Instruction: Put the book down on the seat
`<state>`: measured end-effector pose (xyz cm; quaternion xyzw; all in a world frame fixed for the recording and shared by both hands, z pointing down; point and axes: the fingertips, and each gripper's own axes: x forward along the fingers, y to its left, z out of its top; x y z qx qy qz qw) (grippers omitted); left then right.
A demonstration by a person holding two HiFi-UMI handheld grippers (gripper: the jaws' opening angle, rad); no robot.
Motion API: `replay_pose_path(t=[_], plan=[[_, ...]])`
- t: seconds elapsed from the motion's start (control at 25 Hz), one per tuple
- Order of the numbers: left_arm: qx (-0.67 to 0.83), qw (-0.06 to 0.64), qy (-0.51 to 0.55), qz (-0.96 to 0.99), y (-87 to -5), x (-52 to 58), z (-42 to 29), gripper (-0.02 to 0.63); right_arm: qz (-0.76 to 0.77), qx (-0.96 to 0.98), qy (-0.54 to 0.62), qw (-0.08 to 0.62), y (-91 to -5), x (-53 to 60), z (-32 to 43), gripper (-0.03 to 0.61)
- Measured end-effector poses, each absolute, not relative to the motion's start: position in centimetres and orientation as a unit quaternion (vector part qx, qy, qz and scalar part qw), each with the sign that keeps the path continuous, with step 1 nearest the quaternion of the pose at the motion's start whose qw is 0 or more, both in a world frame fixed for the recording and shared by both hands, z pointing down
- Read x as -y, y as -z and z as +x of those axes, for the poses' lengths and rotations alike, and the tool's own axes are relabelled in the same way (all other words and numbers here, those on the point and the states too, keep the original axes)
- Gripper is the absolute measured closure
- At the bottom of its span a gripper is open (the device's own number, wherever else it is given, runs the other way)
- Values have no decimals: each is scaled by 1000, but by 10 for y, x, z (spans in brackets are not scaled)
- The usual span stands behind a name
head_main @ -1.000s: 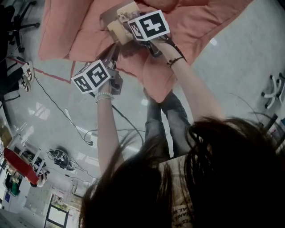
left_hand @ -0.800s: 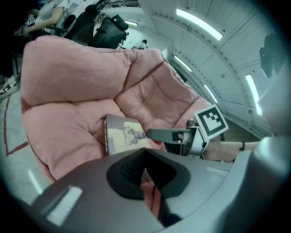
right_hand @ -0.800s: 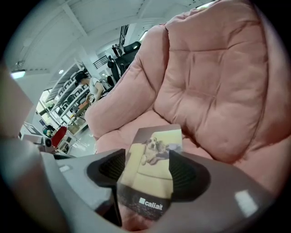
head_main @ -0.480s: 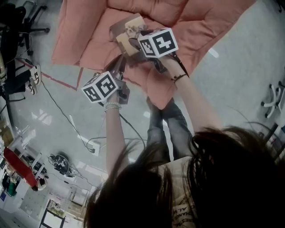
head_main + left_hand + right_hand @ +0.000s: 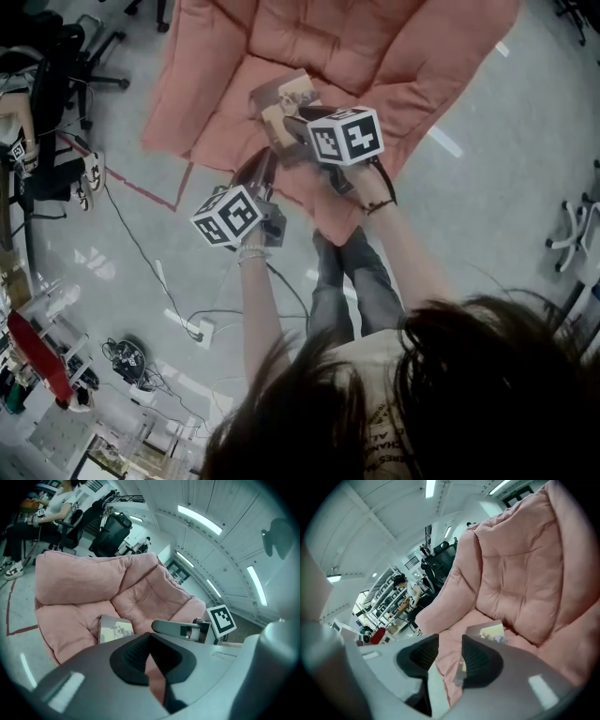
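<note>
Book (image 5: 292,92) flat on armchair seat (image 5: 234,112), so no grip needed: L gripper (image 5: 149,641) fingers (image 5: 133,656) together, empty; R gripper (image 5: 450,644) fingers (image 5: 478,660) half-open, just been closing, nothing btwn.

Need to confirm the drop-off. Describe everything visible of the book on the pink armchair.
The thin grey-brown book has a pale illustrated panel on its cover and looks like card or paper. It is closed and lies cover up, slightly skewed, on the seat cushion of the pink padded armchair, near the backrest. Only the cushion is seen touching it.
</note>
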<state>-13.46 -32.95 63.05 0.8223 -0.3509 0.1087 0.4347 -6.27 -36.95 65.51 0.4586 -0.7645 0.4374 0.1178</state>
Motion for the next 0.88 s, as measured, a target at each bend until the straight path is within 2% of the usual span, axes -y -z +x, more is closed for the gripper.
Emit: replay_pose_path(t=[0.88], plan=[[344, 370, -72, 860, -471, 266, -118, 618, 465, 797, -383, 54, -481, 291, -70, 557]])
